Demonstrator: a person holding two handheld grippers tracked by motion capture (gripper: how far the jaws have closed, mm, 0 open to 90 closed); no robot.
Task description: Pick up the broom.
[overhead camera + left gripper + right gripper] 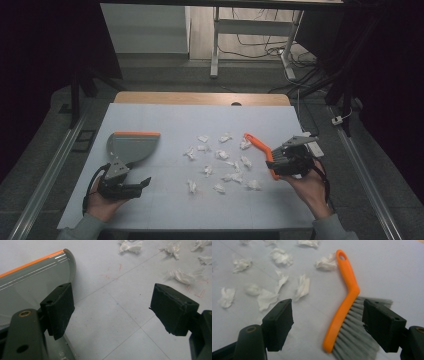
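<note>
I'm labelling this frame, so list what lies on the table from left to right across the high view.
left gripper → dustpan → scattered paper scraps → orange brush → right gripper

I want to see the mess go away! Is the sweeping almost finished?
Not yet. Nothing is swept: the paper scraps lie scattered on the table. The right claw is open around the brush, not gripping. The left claw is open beside the dustpan. Grabbing and sweeping remain.
</note>
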